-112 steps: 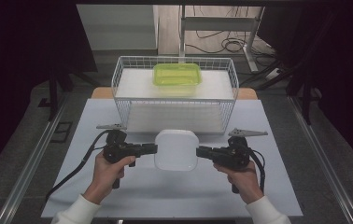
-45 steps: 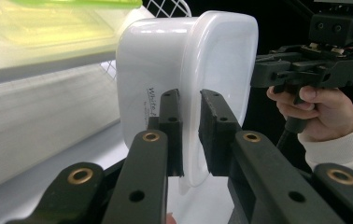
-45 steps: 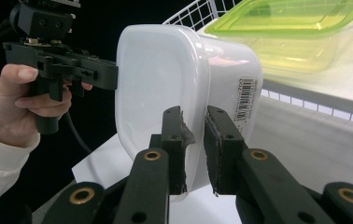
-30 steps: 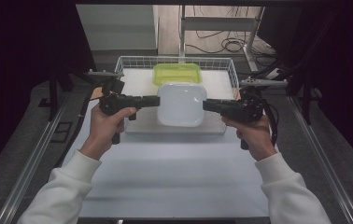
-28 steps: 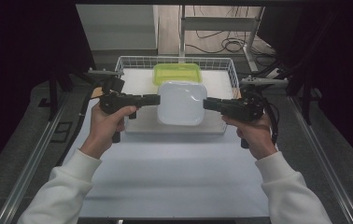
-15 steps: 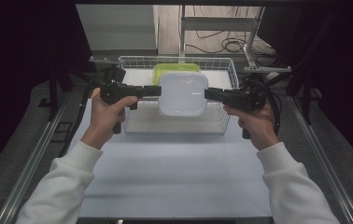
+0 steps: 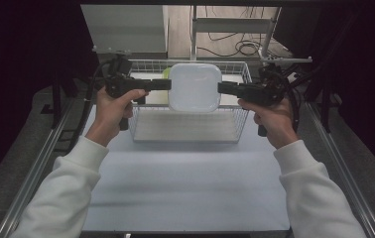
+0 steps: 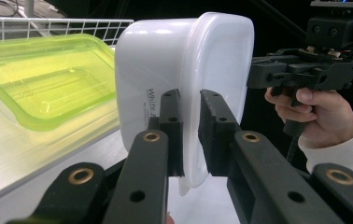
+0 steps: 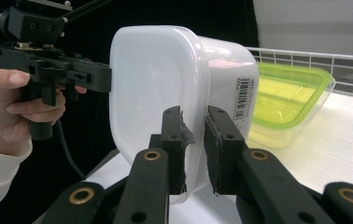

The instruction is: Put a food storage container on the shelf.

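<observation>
Surface (image 7: 185, 188): bare near part, white.
Left tool (image 7: 163, 85), right tool (image 7: 223, 88): each clamped narrowly on an opposite rim of the white container (image 7: 195, 87), which hangs level above the wire basket (image 7: 188, 130).
Green container (image 8: 39, 79): in the basket's far left part.
Handling: keep both grips level and matched; lower clear of the green container.

Looks like a lab or test bench for recording: a white work table (image 7: 185, 188) framed by aluminium rails (image 7: 34, 173), dark curtains (image 7: 22, 59) on both sides, loose cables (image 7: 235, 47) on the wooden floor behind, metal stand legs (image 7: 193, 29).
</observation>
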`<state>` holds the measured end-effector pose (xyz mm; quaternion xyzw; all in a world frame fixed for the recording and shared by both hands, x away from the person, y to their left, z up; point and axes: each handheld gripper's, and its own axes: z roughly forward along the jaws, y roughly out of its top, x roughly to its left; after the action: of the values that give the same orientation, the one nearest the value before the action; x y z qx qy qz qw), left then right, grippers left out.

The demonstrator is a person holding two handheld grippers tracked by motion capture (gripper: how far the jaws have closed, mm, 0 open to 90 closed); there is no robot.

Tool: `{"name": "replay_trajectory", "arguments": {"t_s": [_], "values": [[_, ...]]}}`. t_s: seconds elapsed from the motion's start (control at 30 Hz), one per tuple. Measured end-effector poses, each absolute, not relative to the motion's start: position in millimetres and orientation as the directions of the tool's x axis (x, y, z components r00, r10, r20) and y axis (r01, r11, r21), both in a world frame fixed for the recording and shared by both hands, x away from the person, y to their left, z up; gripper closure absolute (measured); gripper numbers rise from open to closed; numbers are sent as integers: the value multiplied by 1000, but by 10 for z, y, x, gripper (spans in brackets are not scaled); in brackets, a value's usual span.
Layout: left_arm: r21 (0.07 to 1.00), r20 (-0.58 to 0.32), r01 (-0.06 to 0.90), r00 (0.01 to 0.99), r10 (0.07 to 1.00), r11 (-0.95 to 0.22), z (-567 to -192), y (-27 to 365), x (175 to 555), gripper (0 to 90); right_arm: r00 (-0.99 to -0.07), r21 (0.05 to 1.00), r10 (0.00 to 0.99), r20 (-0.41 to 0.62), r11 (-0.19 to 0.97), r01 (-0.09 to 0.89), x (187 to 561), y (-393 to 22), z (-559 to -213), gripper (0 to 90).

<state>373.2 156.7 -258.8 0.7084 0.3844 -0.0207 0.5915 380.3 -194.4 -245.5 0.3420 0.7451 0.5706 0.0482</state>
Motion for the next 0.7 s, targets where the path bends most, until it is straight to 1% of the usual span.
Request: {"name": "replay_trajectory", "arguments": {"t_s": [0.23, 0.47, 0.7], "values": [[827, -474, 562, 705, 528, -7, -2522, 1584, 3802, 800, -759, 881, 567, 322, 115, 459, 3898, -1922, -2399, 777], [818, -492, 576, 696, 523, 3, -2487, 1611, 3912, 802, -750, 873, 563, 348, 97, 478, 4012, -1911, -2408, 777], [808, -503, 590, 676, 538, 13, -2492, 1662, 4026, 801, -747, 866, 556, 364, 93, 491, 4154, -1861, -2428, 777]]}}
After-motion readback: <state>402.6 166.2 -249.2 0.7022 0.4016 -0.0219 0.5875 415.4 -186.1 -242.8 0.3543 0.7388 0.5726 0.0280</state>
